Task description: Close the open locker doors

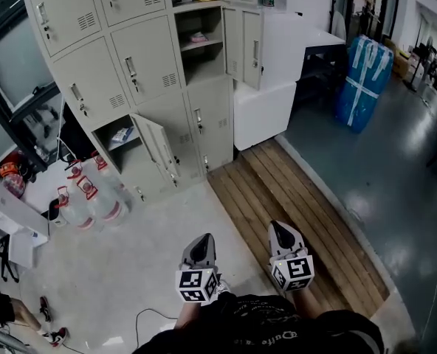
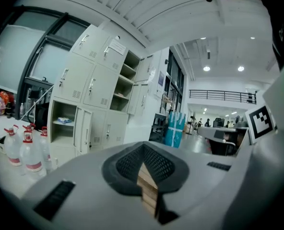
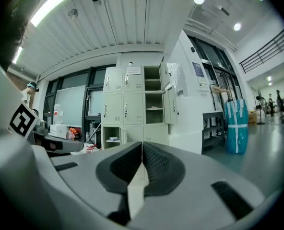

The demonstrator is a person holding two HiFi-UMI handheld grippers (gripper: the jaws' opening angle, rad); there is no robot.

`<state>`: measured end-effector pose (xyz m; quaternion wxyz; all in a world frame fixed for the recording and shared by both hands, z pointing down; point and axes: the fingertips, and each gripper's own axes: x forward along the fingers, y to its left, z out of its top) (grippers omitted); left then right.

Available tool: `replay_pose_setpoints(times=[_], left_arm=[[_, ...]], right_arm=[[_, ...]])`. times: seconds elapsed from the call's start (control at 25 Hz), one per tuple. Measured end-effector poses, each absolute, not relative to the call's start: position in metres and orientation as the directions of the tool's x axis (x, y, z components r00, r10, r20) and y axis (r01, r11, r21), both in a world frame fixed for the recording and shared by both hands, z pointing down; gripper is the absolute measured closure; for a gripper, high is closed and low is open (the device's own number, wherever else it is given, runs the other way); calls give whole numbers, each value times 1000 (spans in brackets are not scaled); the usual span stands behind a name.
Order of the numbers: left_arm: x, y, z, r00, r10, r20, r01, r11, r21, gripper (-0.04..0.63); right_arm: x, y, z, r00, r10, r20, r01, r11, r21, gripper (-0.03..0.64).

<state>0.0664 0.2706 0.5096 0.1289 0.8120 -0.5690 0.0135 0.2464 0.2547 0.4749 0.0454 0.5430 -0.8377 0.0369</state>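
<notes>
both grippers empty, jaws pinched together: left gripper (image 1: 201, 246) and right gripper (image 1: 284, 234), ribbed black pads, grey shells, square-marker cubes

underfoot wood slat platform (image 1: 296, 205), smooth concrete beside it

ahead, well apart from grippers: beige metal lockers (image 1: 148, 65), louvred vents, low door (image 1: 158, 147) ajar, upper right doors (image 1: 249, 46) swung out

clear jugs (image 1: 85, 201) left, red labels, print unreadable

blue wrapped bundle (image 1: 362, 80) far right

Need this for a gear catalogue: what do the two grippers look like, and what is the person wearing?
The left gripper and right gripper match: smooth light grey shells narrowing to dark, mesh-textured jaws. Each carries a white cube printed with black square markers. No cables show on either. The person wears a dark top with faint pale lettering.
</notes>
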Motion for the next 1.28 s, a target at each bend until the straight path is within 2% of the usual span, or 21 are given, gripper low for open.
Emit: replay_pose_setpoints(times=[0.28, 0.56, 0.76, 0.88, 1.04, 1.28], left_arm=[[20, 225, 512, 342, -924, 170, -931, -309, 196, 595], [5, 205, 515, 372, -913, 165, -921, -342, 188, 595], [-12, 191, 523, 335, -922, 193, -928, -288, 234, 595], [-17, 179, 524, 322, -926, 197, -930, -272, 246, 595], [-16, 155, 527, 306, -930, 203, -944, -270, 188, 595], [-8, 101, 528, 291, -934, 206, -945, -248, 212, 595]], right_arm=[[207, 221, 481, -378, -915, 141, -924, 382, 1, 611], [193, 199, 486, -348, -923, 164, -933, 358, 38, 611], [180, 180, 480, -363, -917, 167, -926, 375, 45, 611], [178, 168, 486, -368, -912, 178, -924, 380, 35, 611], [178, 140, 495, -386, -905, 180, -918, 396, 20, 611], [181, 72, 499, -418, -891, 177, -904, 426, 12, 611]])
